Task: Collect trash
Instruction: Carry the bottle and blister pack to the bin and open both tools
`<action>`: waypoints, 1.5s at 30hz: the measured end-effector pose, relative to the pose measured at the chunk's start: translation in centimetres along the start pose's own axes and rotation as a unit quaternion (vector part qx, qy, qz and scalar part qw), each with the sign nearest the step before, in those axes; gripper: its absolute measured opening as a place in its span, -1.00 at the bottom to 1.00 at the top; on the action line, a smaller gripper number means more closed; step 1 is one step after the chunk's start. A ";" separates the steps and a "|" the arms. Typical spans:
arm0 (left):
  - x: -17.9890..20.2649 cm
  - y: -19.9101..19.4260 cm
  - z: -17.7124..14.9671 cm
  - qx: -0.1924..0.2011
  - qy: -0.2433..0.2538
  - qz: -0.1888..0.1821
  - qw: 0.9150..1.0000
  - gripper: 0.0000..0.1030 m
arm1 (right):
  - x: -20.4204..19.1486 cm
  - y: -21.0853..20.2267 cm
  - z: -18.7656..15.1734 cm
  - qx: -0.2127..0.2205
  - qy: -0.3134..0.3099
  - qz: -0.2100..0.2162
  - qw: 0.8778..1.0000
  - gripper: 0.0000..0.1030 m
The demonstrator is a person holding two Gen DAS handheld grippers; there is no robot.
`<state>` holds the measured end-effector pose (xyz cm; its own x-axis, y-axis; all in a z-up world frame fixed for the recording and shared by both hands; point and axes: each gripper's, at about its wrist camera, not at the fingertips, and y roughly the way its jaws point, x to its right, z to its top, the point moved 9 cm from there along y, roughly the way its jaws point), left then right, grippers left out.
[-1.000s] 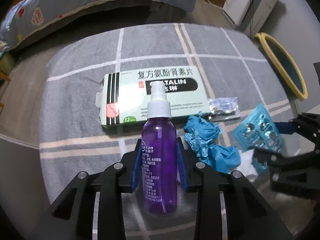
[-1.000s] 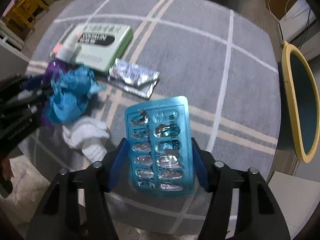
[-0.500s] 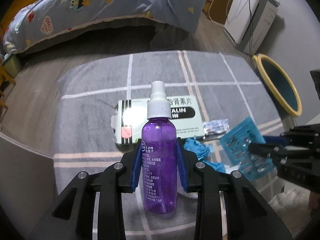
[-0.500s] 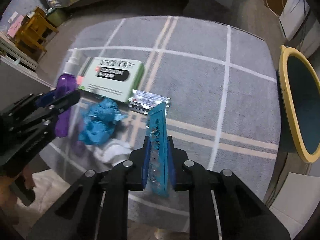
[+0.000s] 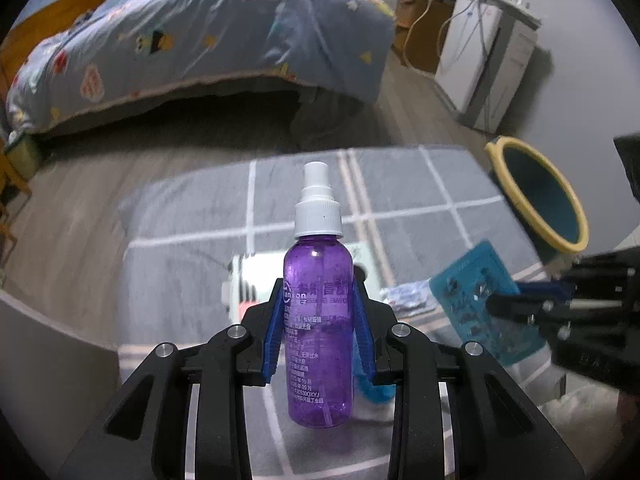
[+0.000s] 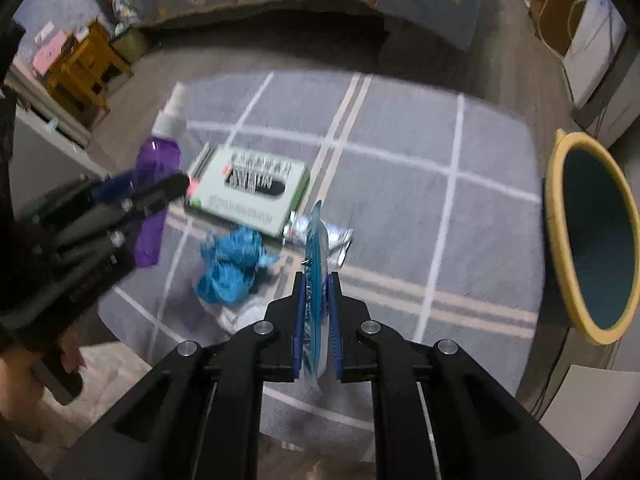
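Both grippers have risen off the rug since the earlier frames, each carrying its item; the right one's jaws have just been closing on the pill sheet.

Rug (image 6: 400, 168): grey with pale crossing stripes, spread on a wooden floor.
Bin (image 6: 596, 236): yellow rim, dark teal inside, just off the rug's right edge.
Left gripper (image 5: 319, 312): blue pads pressed on either side of a purple spray bottle (image 5: 319, 320), upright, white cap on top, lifted above the rug's left side.
Right gripper (image 6: 316, 316): pads pressed together on a blue pill sheet (image 6: 314, 280), held edge-on over the rug's near edge.
Medicine box (image 6: 250, 190): pale green, flat on the rug left of middle.
Blue glove (image 6: 232, 268): crumpled, just nearer than the box.
White tissue (image 6: 244, 316): under the glove's near edge.
Foil pill strip (image 6: 338, 240): touching the box's right corner.
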<state>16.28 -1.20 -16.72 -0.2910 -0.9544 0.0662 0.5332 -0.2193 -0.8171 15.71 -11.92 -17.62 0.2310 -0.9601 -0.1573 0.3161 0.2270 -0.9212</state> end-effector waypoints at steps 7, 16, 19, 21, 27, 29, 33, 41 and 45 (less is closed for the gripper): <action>2.1 -1.8 2.8 0.037 0.012 -0.016 0.999 -0.36 | 4.2 -4.4 3.6 0.066 0.018 -0.022 0.997 -0.80; 5.0 -2.5 4.9 0.054 0.021 -0.035 0.998 -0.36 | 11.1 -8.9 5.9 0.125 0.067 -0.032 0.989 -0.80; 5.8 -2.4 5.6 0.059 0.018 -0.041 0.997 -0.36 | 13.4 -9.8 6.0 0.134 0.086 -0.035 0.987 -0.80; 6.5 -2.4 6.1 0.063 0.025 -0.037 0.997 -0.36 | 14.8 -10.4 5.9 0.138 0.092 -0.040 0.985 -0.80; 9.1 -2.1 7.1 0.068 0.051 -0.036 0.996 -0.36 | 20.5 -11.6 5.1 0.146 0.130 -0.056 0.979 -0.80; 10.2 -1.9 7.3 0.067 0.060 -0.039 0.995 -0.36 | 23.0 -11.7 4.6 0.146 0.153 -0.058 0.976 -0.80; 13.4 -1.3 7.4 0.063 0.082 -0.057 0.993 -0.36 | 27.7 -11.5 3.1 0.139 0.195 -0.072 0.968 -0.80; 20.6 -0.1 6.9 0.053 0.138 -0.097 0.984 -0.36 | 34.2 -8.8 0.0 0.095 0.257 -0.095 0.957 -0.80; 23.7 1.4 6.7 0.035 0.142 -0.129 0.981 -0.36 | 35.6 -7.4 -1.2 0.073 0.270 -0.107 0.954 -0.80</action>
<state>15.50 -25.54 -12.45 -0.6277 -0.7725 0.0958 0.4624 -0.4691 -0.7524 20.45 -48.00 -16.82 -0.3495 -0.9218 -0.1678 0.4372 -0.0021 -0.8993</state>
